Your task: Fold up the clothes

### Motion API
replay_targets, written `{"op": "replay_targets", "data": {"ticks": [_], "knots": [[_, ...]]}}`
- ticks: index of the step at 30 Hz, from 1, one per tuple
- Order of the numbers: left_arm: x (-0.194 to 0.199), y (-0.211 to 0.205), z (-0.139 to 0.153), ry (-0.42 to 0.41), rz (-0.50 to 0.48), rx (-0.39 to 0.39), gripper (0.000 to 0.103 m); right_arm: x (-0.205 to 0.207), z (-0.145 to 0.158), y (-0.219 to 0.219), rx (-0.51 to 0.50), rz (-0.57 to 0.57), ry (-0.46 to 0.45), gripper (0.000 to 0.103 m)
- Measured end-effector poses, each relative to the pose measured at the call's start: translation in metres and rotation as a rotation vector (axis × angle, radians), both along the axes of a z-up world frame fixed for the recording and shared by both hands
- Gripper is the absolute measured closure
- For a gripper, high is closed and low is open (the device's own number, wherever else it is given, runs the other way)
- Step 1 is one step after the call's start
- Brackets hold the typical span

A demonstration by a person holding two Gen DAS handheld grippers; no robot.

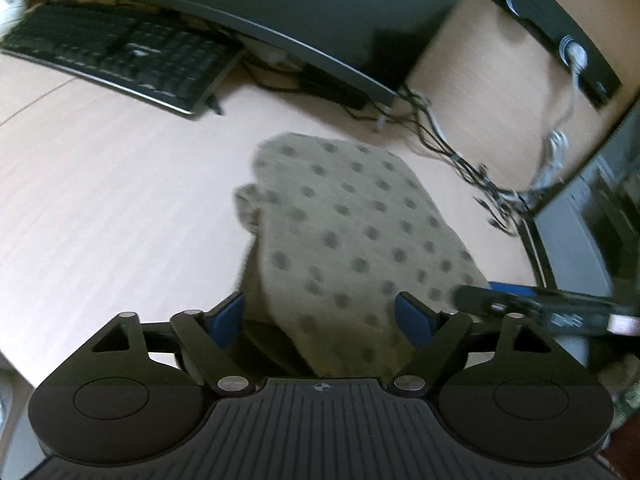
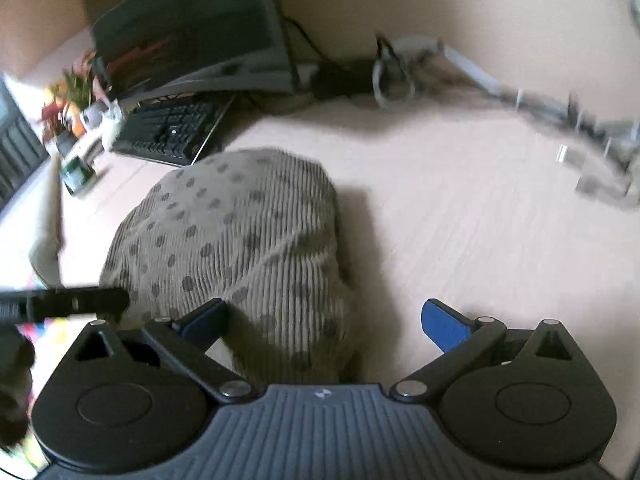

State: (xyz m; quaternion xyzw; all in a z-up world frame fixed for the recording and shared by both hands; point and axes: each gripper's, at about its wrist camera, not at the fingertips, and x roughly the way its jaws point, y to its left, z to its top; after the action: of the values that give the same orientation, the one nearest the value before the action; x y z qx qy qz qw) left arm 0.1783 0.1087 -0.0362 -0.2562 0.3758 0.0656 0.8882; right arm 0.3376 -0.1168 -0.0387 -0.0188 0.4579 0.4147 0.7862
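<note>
- Your garment (image 1: pixel 352 232) is a beige-olive ribbed cloth, like corduroy, printed all over with dark grey dots. It lies on the pale wood-grain desk (image 1: pixel 100 200), in front of the keyboard and monitor.
- In your right wrist view the same cloth (image 2: pixel 240 240) sits as a rounded, puffed-up bundle with a diagonal crease running across its top; its far edge curves smoothly and its right side casts a shadow on the desk.
- In your left wrist view one narrow flap sticks out at the left side of the bundle, and the near end of the cloth runs down between the blue pads.
- Your left gripper (image 1: pixel 320 320) has its fingers spread wide, with the cloth passing between them. The view does not show whether either pad touches it.
- Your right gripper (image 2: pixel 332 320) is also spread wide; the bundle's near right edge lies between its fingers, closer to the left pad, and bare desk shows beside the right pad.
- A black keyboard (image 2: pixel 172 132) lies just beyond the bundle, below a dark monitor (image 2: pixel 192 28); cables (image 1: pixel 460 152) trail along the back of the desk.
</note>
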Motion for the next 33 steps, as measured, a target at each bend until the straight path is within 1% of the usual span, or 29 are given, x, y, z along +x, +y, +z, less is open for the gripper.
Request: {"op": "replay_targets", "data": {"ticks": [1, 2, 3, 4, 5, 9, 10, 12, 14, 15, 16, 18, 20, 21, 22, 23, 24, 25, 26, 27, 28, 29, 31, 32, 33], "knots": [[0.001, -0.003, 0.0, 0.001, -0.013, 0.009, 0.02, 0.002, -0.006, 0.0, 0.017, 0.0, 0.043, 0.017], [0.001, -0.006, 0.001, 0.002, -0.025, 0.015, 0.02, 0.003, -0.007, 0.0, 0.018, 0.0, 0.044, 0.028], [0.001, -0.007, 0.001, -0.001, -0.035, 0.012, 0.023, 0.003, -0.006, -0.001, 0.012, 0.0, 0.028, 0.04], [0.001, -0.008, 0.003, -0.013, -0.045, -0.001, 0.026, 0.003, -0.006, -0.002, 0.006, 0.0, 0.011, 0.041], [0.001, -0.009, 0.005, -0.025, -0.054, -0.015, 0.026, 0.002, -0.005, -0.003, 0.0, 0.0, -0.006, 0.042], [0.001, -0.017, 0.011, -0.085, -0.136, -0.07, 0.024, 0.002, -0.001, -0.008, -0.023, 0.001, -0.072, 0.043], [0.001, -0.019, 0.012, -0.099, -0.157, -0.081, 0.022, 0.002, 0.0, -0.009, -0.029, 0.001, -0.089, 0.037], [-0.001, -0.024, 0.013, -0.078, -0.165, -0.055, 0.021, 0.002, 0.0, -0.013, -0.039, -0.007, -0.112, 0.027], [-0.008, -0.022, 0.013, -0.054, -0.121, -0.004, 0.018, 0.0, 0.001, -0.019, -0.042, -0.018, -0.112, 0.026], [-0.011, -0.02, 0.013, -0.043, -0.098, 0.019, 0.016, -0.001, 0.003, -0.02, -0.048, -0.018, -0.118, 0.023], [-0.015, -0.015, 0.012, -0.04, -0.071, 0.022, 0.013, -0.002, 0.005, -0.021, -0.056, -0.017, -0.126, 0.02], [-0.014, -0.005, 0.006, -0.024, -0.021, -0.01, 0.011, -0.001, 0.008, -0.022, -0.044, -0.013, -0.106, 0.018], [-0.011, 0.002, 0.0, -0.004, 0.02, -0.03, 0.011, 0.002, 0.01, -0.019, 0.0, -0.022, -0.067, 0.013], [-0.008, 0.004, -0.003, 0.004, 0.022, -0.032, 0.01, 0.004, 0.011, -0.018, 0.025, -0.027, -0.046, 0.01], [-0.004, 0.005, -0.006, 0.012, 0.013, -0.038, 0.01, 0.007, 0.011, -0.015, 0.05, -0.036, -0.028, 0.009], [0.0, 0.007, -0.009, 0.019, 0.002, -0.044, 0.011, 0.01, 0.009, -0.011, 0.065, -0.041, -0.01, 0.009], [0.003, 0.008, -0.013, 0.025, -0.014, -0.053, 0.017, 0.013, 0.008, -0.006, 0.076, -0.044, 0.009, 0.009], [0.006, 0.01, -0.017, 0.034, -0.022, -0.05, 0.026, 0.016, 0.006, -0.001, 0.086, -0.046, 0.028, 0.01], [0.01, 0.011, -0.02, 0.042, -0.031, -0.047, 0.031, 0.019, 0.004, 0.004, 0.097, -0.048, 0.047, 0.011], [0.011, 0.013, -0.022, 0.047, -0.036, -0.043, 0.041, 0.019, 0.002, 0.012, 0.1, -0.038, 0.064, 0.018], [0.01, 0.016, -0.024, 0.049, -0.038, -0.037, 0.045, 0.018, 0.0, 0.021, 0.1, -0.024, 0.081, 0.027], [0.009, 0.019, -0.025, 0.05, -0.039, -0.03, 0.047, 0.017, -0.002, 0.03, 0.099, -0.009, 0.099, 0.027], [0.003, 0.029, -0.024, 0.046, -0.034, -0.009, 0.049, 0.005, 0.001, 0.054, 0.079, 0.041, 0.048, 0.027], [0.0, 0.037, -0.023, 0.044, -0.02, 0.007, 0.049, -0.001, 0.003, 0.067, 0.066, 0.067, 0.015, 0.027], [-0.004, 0.047, -0.024, 0.043, 0.0, 0.015, 0.048, -0.004, 0.003, 0.08, 0.065, 0.079, 0.002, 0.027]]}}
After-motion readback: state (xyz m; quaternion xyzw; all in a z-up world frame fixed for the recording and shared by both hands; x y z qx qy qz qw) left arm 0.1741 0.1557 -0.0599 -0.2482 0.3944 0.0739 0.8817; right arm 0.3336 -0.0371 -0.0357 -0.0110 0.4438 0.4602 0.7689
